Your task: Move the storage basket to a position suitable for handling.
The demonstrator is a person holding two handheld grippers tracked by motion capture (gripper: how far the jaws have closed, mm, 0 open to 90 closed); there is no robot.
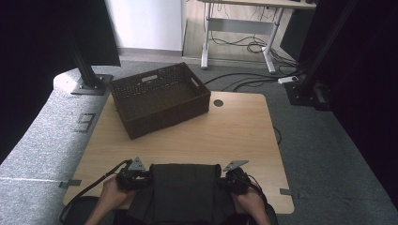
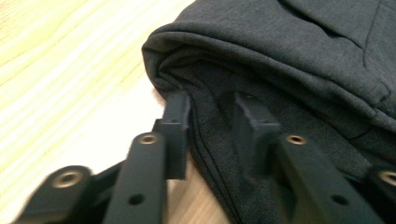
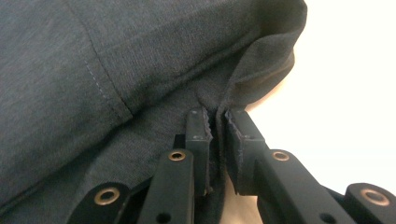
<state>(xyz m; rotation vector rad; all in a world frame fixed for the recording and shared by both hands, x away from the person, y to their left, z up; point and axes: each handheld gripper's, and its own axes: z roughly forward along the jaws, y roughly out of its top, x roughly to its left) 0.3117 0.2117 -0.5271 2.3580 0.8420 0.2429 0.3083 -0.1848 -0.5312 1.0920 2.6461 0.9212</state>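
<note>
A dark grey folded garment [image 1: 185, 187] lies at the near edge of the wooden table [image 1: 225, 136]. My left gripper [image 1: 144, 178] is at its left side. In the left gripper view that gripper [image 2: 212, 116] stands open, its jaws straddling the layered edge of the garment [image 2: 289, 56]. My right gripper [image 1: 224, 180] is at the garment's right side. In the right gripper view this gripper [image 3: 215, 123] is shut on a raised fold of the garment [image 3: 116, 60], with cloth pinched between the pads.
A dark brown woven basket [image 1: 169, 115], empty inside, stands at the table's far left. A round cable hole [image 1: 218, 102] sits near the far edge. A black stand base [image 1: 91, 86] is on the floor beyond the left corner.
</note>
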